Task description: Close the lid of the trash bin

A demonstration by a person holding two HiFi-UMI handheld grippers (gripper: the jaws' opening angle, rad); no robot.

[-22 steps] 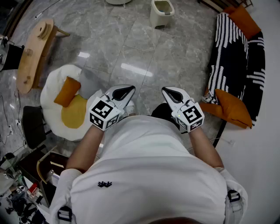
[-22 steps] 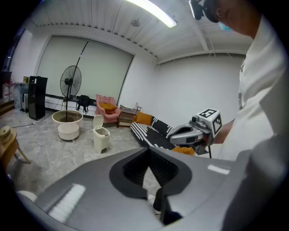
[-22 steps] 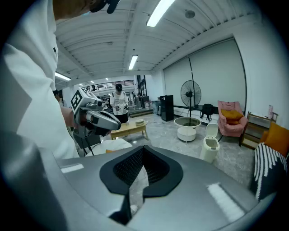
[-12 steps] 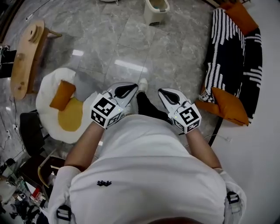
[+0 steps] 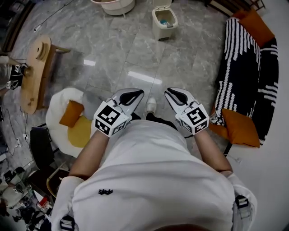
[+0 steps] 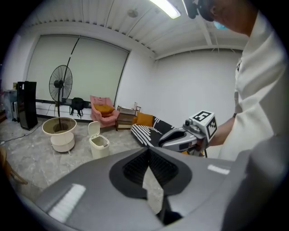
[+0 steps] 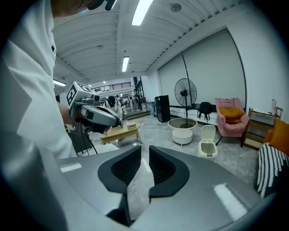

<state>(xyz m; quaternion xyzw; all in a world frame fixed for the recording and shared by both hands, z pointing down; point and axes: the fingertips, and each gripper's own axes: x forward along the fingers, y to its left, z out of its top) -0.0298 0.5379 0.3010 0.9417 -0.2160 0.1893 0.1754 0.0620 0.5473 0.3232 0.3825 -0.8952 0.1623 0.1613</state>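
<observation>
The trash bin [image 5: 165, 21] stands on the grey marble floor [image 5: 135, 54], well ahead of the person and apart from both grippers. Its lid [image 5: 161, 4] is up, tilted back at the far edge. Something pale blue lies inside; what it is cannot be made out.

The left gripper [image 6: 147, 153] is held in the air on the person's side of the bin. Its jaws meet at the tips, and only a thin wedge of floor shows between them lower down. It holds nothing and touches nothing. The right gripper [image 7: 144, 151] hangs beside it at the same height. Its jaws are a narrow slit apart, with only the floor showing through the slit. It also holds nothing.

Just left of the bin sits a round white tub [image 5: 113, 4], and a standing fan [image 6: 62, 83] rises from it. Behind the bin, against the wall, is a pink armchair [image 6: 103, 113]. To the bin's right, a black-and-white striped sofa [image 5: 244, 67] with orange cushions [image 5: 239, 126] runs along the wall. Between the bin and the grippers, close under the grippers, a white shoe [image 5: 150, 106] rests on the floor.
</observation>
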